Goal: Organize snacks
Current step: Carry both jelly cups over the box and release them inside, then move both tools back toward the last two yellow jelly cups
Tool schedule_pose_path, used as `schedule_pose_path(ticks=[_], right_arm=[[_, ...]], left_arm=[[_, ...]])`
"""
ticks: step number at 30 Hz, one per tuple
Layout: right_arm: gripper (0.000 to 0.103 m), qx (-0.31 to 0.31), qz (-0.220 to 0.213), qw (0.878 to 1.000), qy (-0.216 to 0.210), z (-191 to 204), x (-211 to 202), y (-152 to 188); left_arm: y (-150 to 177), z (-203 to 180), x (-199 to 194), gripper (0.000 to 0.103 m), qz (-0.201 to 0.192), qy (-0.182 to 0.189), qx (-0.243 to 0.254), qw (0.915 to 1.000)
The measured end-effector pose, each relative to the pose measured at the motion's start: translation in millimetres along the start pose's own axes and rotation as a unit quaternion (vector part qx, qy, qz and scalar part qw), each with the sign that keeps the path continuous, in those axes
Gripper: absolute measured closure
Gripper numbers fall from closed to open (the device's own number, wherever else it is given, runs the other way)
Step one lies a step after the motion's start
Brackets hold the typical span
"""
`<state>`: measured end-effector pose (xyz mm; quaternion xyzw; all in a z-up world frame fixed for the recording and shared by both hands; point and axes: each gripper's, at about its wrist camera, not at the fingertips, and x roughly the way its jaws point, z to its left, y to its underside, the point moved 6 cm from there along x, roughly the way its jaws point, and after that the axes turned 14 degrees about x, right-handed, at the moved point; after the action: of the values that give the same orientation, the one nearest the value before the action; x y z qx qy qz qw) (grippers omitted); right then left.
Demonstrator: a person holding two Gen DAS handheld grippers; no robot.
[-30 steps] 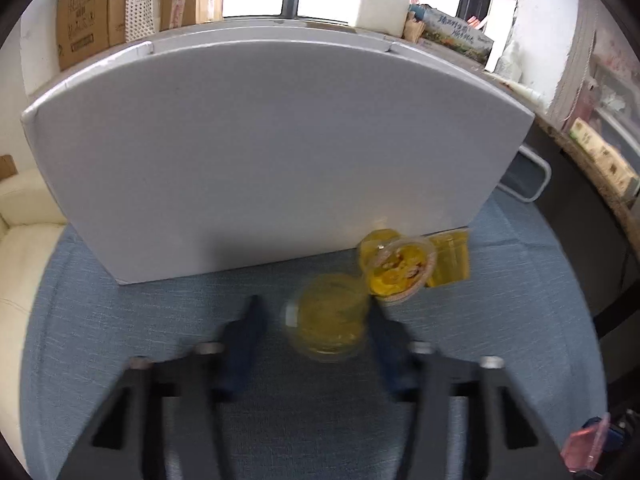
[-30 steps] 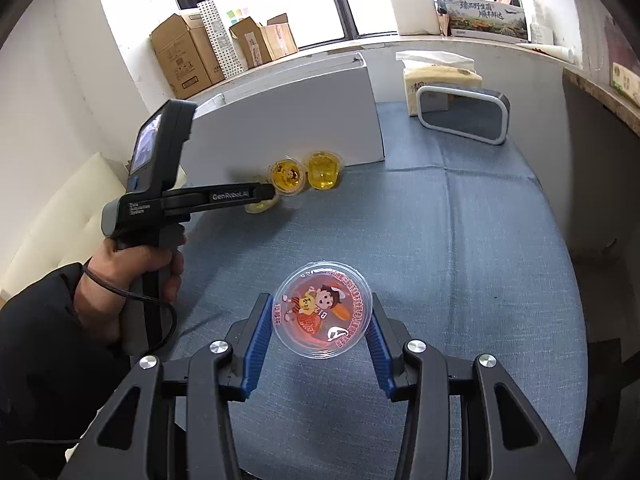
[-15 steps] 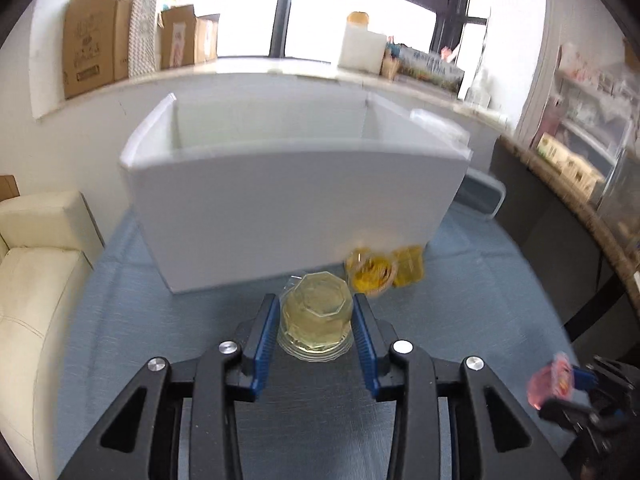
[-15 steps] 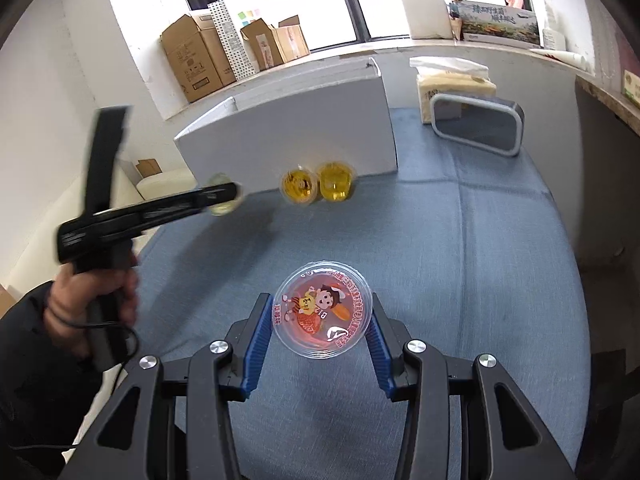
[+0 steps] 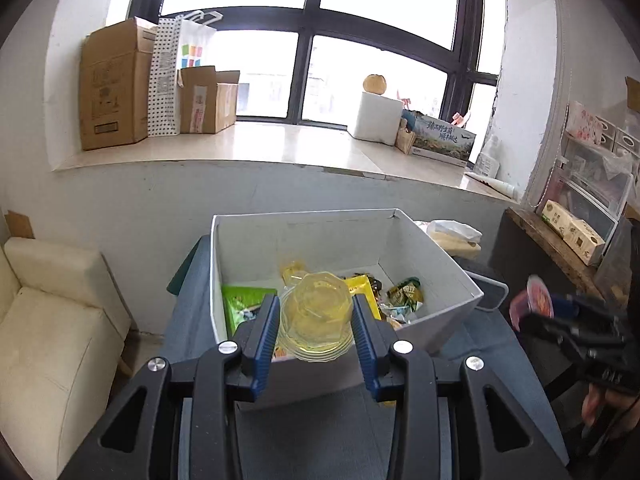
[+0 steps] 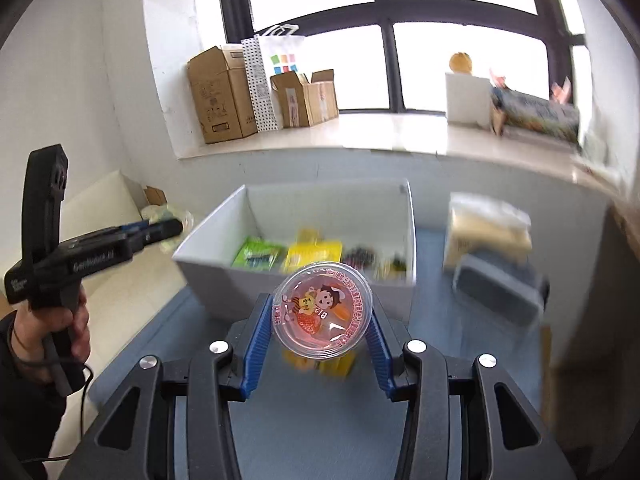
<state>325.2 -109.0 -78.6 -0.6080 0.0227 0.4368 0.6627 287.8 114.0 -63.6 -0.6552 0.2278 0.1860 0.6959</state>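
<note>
My left gripper is shut on a clear yellow jelly cup, held in the air over the near wall of the white box. Inside the box lie a green packet, a yellow packet and several small wrapped snacks. My right gripper is shut on a red jelly cup with a cartoon lid, raised in front of the same white box. Blurred yellow jelly cups show on the blue cloth below it. The left gripper also shows at the left edge, carried by a hand.
A blue cloth covers the table. A tissue pack and a grey tray sit right of the box. A cream sofa stands to the left. Cardboard boxes line the windowsill. Shelves stand at the right.
Both grippers have risen from the table with their cups. The left one lifted the yellow cup up over the box's wall. The right one came closer to the box.
</note>
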Motion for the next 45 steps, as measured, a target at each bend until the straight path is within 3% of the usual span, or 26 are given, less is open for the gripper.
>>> schedule_pose_path(ticks=[3, 6, 17, 19, 20, 21, 22, 23, 25, 37, 45], right_arm=[[0.054, -0.032, -0.015, 0.999, 0.005, 6, 18, -26], [0.054, -0.048, -0.002, 0.999, 0.008, 9, 43, -39], [0.054, -0.028, 0.053, 0.997, 0.038, -23, 102, -35], [0.049, -0.024, 0.054, 0.998, 0.038, -26, 104, -34], [0.043, -0.023, 0.050, 0.998, 0.041, -28, 104, -36], [0.020, -0.018, 0.046, 0.998, 0.043, -29, 104, -38], [0.005, -0.012, 0.040, 0.998, 0.042, -29, 103, -39], [0.004, -0.008, 0.032, 0.999, 0.038, -30, 100, -41], [0.004, -0.004, 0.022, 0.999, 0.046, -32, 96, -45], [0.004, 0.014, 0.016, 0.999, 0.029, -29, 76, -39], [0.003, -0.016, 0.006, 0.999, 0.027, -14, 45, -15]], left_arm=[[-10, 7, 17, 0.063, 0.003, 0.002, 0.003, 1.0000], [-16, 11, 35, 0.063, 0.013, 0.004, 0.018, 0.9997], [-6, 23, 80, 0.062, 0.045, 0.001, 0.038, 0.9982], [-5, 23, 86, 0.062, 0.054, 0.005, 0.039, 0.9978], [-4, 24, 89, 0.052, 0.063, -0.001, 0.041, 0.9971], [-2, 23, 91, 0.021, 0.073, -0.008, 0.041, 0.9964], [-1, 22, 92, 0.007, 0.084, -0.016, 0.039, 0.9956], [-2, 20, 90, 0.000, 0.075, -0.014, 0.041, 0.9962], [-6, 14, 82, 0.000, 0.056, -0.013, 0.059, 0.9966], [-4, 1, 73, 0.000, 0.068, -0.015, 0.072, 0.9949], [9, -11, 48, 0.000, 0.065, -0.009, 0.069, 0.9955]])
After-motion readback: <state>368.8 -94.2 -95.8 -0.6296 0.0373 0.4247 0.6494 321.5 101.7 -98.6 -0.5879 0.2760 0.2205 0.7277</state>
